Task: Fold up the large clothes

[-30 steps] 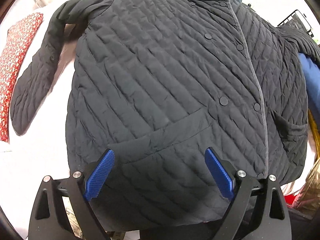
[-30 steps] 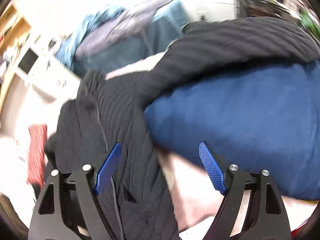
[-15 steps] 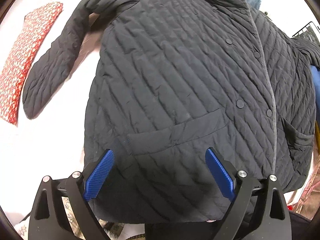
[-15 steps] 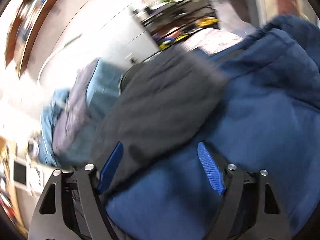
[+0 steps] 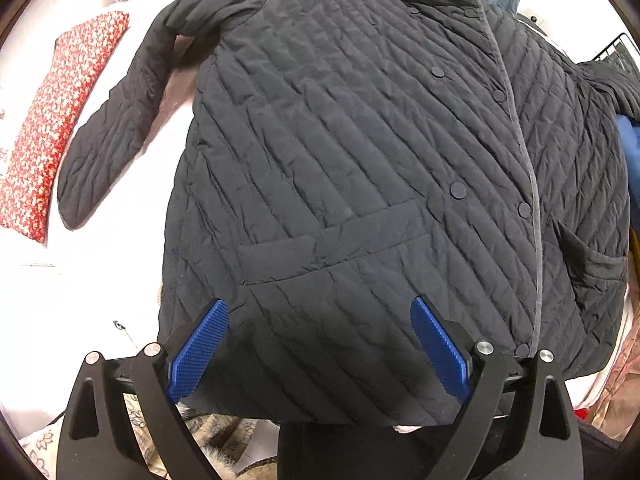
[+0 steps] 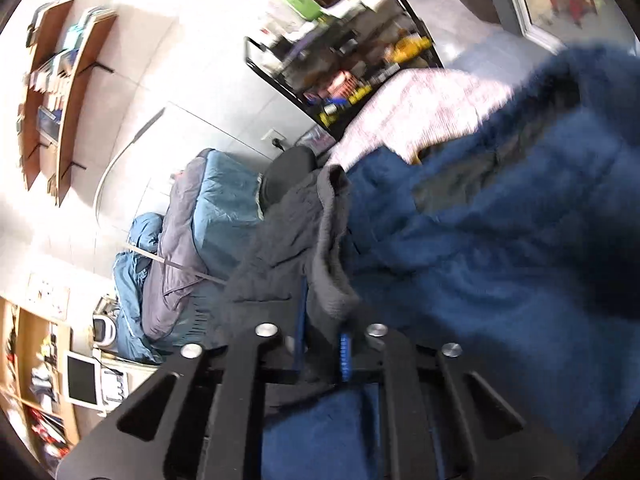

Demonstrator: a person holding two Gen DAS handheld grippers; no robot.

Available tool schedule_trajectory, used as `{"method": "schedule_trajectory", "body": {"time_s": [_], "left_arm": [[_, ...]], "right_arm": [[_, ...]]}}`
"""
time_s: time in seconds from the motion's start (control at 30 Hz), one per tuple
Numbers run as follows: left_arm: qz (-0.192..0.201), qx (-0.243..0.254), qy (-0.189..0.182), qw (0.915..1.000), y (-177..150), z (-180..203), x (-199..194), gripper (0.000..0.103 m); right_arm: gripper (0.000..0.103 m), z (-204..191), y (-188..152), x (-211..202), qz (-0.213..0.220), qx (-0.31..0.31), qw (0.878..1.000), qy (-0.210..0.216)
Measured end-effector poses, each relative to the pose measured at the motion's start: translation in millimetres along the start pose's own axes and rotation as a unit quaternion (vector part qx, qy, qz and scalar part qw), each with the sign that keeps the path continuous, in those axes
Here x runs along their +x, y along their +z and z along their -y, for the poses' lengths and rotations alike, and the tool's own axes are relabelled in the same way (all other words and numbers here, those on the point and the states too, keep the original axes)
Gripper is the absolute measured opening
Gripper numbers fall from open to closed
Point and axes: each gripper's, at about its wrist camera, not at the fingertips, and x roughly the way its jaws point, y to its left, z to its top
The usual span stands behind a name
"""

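Observation:
A black quilted jacket lies spread front-up on a white surface, one sleeve stretched out to the left. My left gripper is open and empty, hovering over the jacket's lower hem below a pocket flap. In the right wrist view my right gripper is shut on a bunched dark grey piece of the jacket's sleeve, which lies on a blue fleece garment.
A red floral cloth lies left of the jacket. The blue garment sits at the jacket's right edge. Behind it are a teal-and-grey bedding pile, a black wire rack, wooden shelves and a patterned fabric below the hem.
My right gripper has swung over to the sleeve on the blue garment and closed on it. My left gripper stayed open and shifted slightly over the hem.

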Motion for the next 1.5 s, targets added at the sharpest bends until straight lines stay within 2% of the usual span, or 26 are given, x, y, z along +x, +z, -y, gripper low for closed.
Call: {"method": "schedule_trajectory", "body": {"time_s": [0.13, 0.3, 0.47, 0.6, 0.8, 0.93, 1.03, 1.13, 1.27, 1.33, 1.5], "left_arm": [[0.011, -0.011, 0.005, 0.9999, 0, -5, -7, 0.091], [0.019, -0.029, -0.008, 0.9994, 7, -19, -5, 0.091], [0.033, 0.009, -0.002, 0.9994, 16, -20, -4, 0.091], [0.045, 0.034, -0.012, 0.9984, 32, -25, 1, 0.091], [0.076, 0.042, -0.037, 0.9956, 59, -52, -6, 0.091], [0.099, 0.051, -0.009, 0.9937, 72, -85, -9, 0.091], [0.112, 0.055, 0.006, 0.9922, 81, -114, -10, 0.091], [0.117, 0.048, 0.015, 0.9918, 90, -143, -7, 0.091], [0.109, 0.050, 0.030, 0.9923, 99, -173, 5, 0.091], [0.100, 0.051, 0.028, 0.9933, 104, -181, 12, 0.091], [0.090, 0.064, 0.013, 0.9938, 110, -188, 20, 0.091]], "right_arm": [[0.006, -16, 11, -25, 0.025, -0.018, 0.999, 0.011], [0.006, -48, 3, -37, 0.035, -0.067, 0.997, 0.010], [0.006, -109, -26, -50, 0.044, -0.148, 0.987, 0.035], [0.006, -172, -67, -49, 0.022, -0.198, 0.977, 0.080], [0.006, -282, -165, -21, -0.051, -0.261, 0.955, 0.131], [0.006, -357, -256, 9, -0.113, -0.306, 0.930, 0.171], [0.006, -408, -344, 36, -0.180, -0.332, 0.904, 0.201], [0.006, -438, -425, 63, -0.242, -0.359, 0.879, 0.201], [0.006, -440, -512, 107, -0.294, -0.395, 0.858, 0.149], [0.007, -431, -540, 127, -0.313, -0.406, 0.851, 0.119], [0.009, -414, -570, 155, -0.328, -0.425, 0.841, 0.074]]}}
